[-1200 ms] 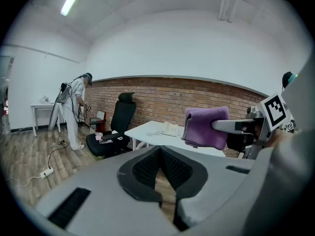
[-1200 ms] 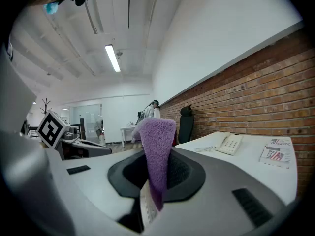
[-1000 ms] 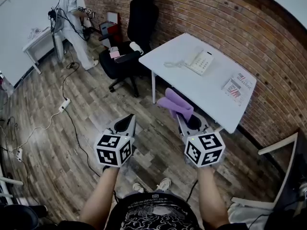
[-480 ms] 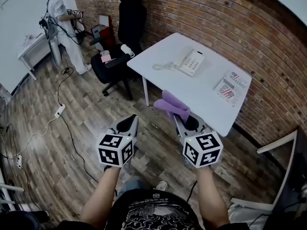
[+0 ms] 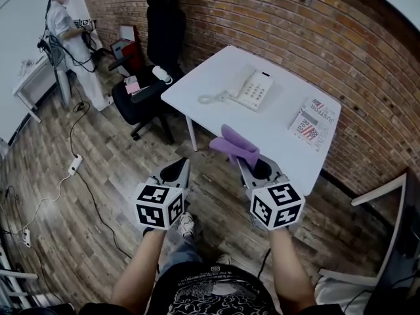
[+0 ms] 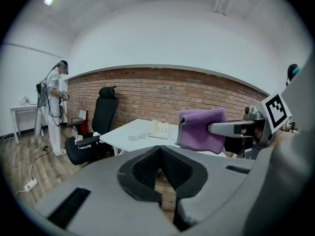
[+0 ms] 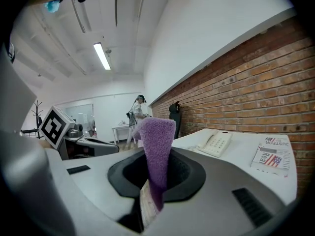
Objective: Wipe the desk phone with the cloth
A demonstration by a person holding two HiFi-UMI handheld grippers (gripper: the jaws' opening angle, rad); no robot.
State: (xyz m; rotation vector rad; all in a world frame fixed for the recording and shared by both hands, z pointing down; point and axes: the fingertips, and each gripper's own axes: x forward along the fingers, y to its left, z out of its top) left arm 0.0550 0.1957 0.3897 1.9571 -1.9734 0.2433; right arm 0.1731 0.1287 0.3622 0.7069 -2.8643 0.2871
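At the upper left a person (image 5: pixel 62 18) stands on open wooden floor (image 5: pixel 98 195), with a black office chair (image 5: pixel 154 58) just beside the white table's (image 5: pixel 210 77) left corner. At lower centre, the left gripper (image 5: pixel 176 170) hangs over bare floor, its jaws drawn together on nothing. Right of it, the right gripper (image 5: pixel 251 165) pinches a purple cloth (image 5: pixel 236 144), which stands up over the table's near edge. The desk phone (image 5: pixel 254 88) sits mid-table, bare top around it. A magazine (image 5: pixel 312 120) lies near the right edge, and a brick wall (image 5: pixel 315 38) runs behind.
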